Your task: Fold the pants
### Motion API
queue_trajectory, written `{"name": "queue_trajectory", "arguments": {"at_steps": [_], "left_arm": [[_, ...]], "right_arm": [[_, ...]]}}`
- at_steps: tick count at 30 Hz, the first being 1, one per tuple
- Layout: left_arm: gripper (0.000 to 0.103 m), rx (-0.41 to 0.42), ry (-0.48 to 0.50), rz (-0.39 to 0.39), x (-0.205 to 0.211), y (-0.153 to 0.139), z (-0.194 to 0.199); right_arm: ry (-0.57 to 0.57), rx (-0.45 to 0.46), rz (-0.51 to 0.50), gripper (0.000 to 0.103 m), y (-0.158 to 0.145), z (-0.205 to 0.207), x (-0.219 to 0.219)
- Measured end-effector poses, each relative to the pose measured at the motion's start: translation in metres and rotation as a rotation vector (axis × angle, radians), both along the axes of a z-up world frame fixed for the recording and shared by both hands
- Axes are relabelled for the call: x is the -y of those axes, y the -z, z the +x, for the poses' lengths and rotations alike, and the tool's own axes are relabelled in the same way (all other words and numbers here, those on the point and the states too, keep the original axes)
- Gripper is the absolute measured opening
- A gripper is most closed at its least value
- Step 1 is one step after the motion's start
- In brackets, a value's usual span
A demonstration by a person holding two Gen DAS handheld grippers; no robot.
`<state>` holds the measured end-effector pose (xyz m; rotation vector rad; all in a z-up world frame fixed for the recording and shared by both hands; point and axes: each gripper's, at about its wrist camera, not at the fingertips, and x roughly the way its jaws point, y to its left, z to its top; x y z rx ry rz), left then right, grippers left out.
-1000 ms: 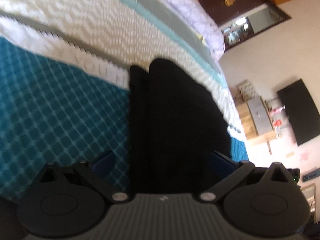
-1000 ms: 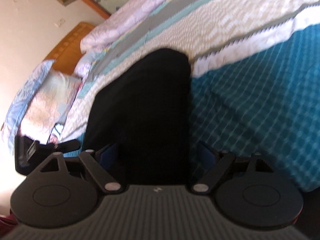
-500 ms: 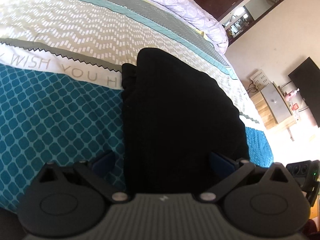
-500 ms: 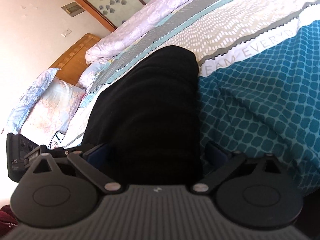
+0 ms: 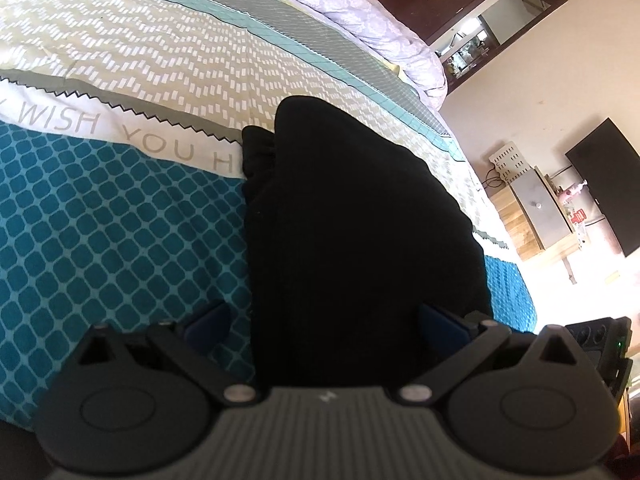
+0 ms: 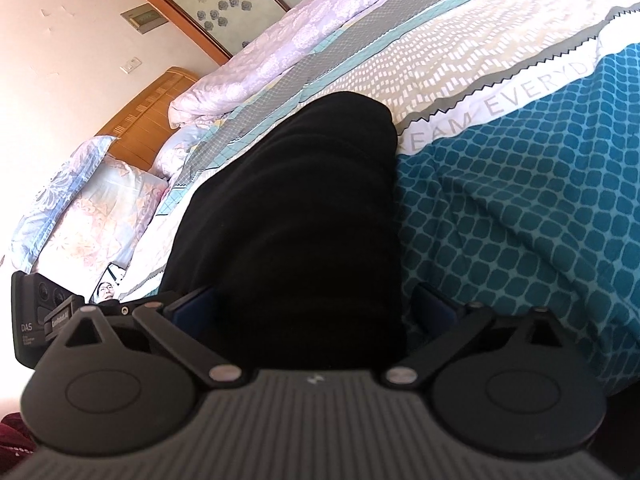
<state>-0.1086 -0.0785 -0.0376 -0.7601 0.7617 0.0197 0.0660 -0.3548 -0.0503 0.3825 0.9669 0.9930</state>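
Note:
Black pants (image 5: pixel 352 216) lie folded lengthwise on the bed, running away from me; they also show in the right wrist view (image 6: pixel 304 216). My left gripper (image 5: pixel 324 324) is open, its blue pads (image 5: pixel 208 320) wide apart either side of the near end of the pants. My right gripper (image 6: pixel 316 308) is open too, its pads (image 6: pixel 434 306) straddling the near end. Whether either gripper touches the cloth is hidden by the pants themselves.
The bed has a teal patterned cover (image 5: pixel 100 232) with a white lettered band and a beige zigzag band (image 5: pixel 180 52). A lilac duvet (image 6: pixel 304 32) and pillows (image 6: pixel 80 208) lie at the headboard. A wooden cabinet (image 5: pixel 532 216) and dark screen (image 5: pixel 608 184) stand by the wall.
Both views have steadied and drawn slightly back and up. The pants look the same, lying flat. Both grippers stay open.

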Motion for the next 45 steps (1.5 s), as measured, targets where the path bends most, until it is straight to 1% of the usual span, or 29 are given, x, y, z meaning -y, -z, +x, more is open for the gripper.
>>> {"name": "queue_trajectory", "arguments": {"at_steps": [25,45], "left_arm": [[0.103,0.003,0.002,-0.004,-0.0004,0.0009,-0.0011],[0.103,0.014,-0.004,-0.029,-0.0013,-0.0013,-0.0076]], "right_arm": [[0.001,0.000,0.002,0.103,-0.0001,-0.0006,0.0004],[-0.001,0.000,0.004,0.103,0.0005,0.0001,0.0003]]}}
